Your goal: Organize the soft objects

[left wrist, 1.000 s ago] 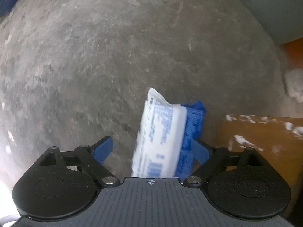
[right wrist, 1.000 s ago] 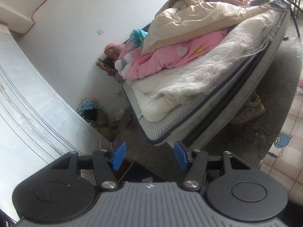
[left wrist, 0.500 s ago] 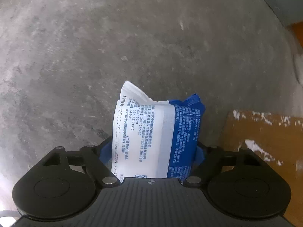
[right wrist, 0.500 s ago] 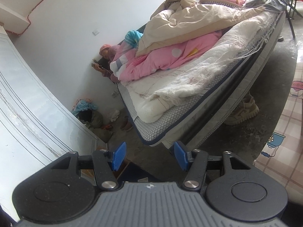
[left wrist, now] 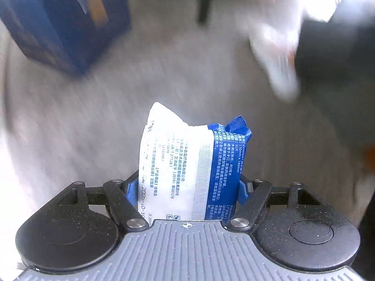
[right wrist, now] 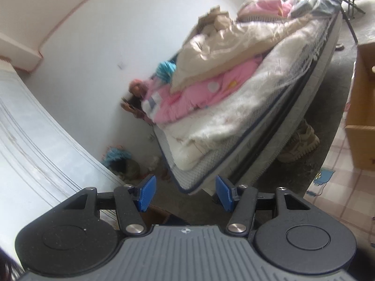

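The left gripper [left wrist: 188, 188] is pinching a soft white and blue plastic pack of wipes [left wrist: 189, 168], with its blue pads pressed on both sides of the pack. The pack stands upright between the fingers, in the lower middle of the left wrist view, and its crumpled top points to 12 o'clock. Behind it the grey floor [left wrist: 164, 75] is blurred. At 10 o'clock there is a dark blue box [left wrist: 63, 23], and at 2 o'clock a blurred white object [left wrist: 276, 53] which I cannot identify.

In the right wrist view, the right gripper [right wrist: 185, 193] is spread apart and holds nothing. Beyond it, toward 1 o'clock, stands a bed with a white mattress [right wrist: 246, 126], carrying a pink quilt [right wrist: 206, 96] and a beige quilt [right wrist: 225, 49]. At 3 o'clock is a brown cardboard box [right wrist: 362, 107].
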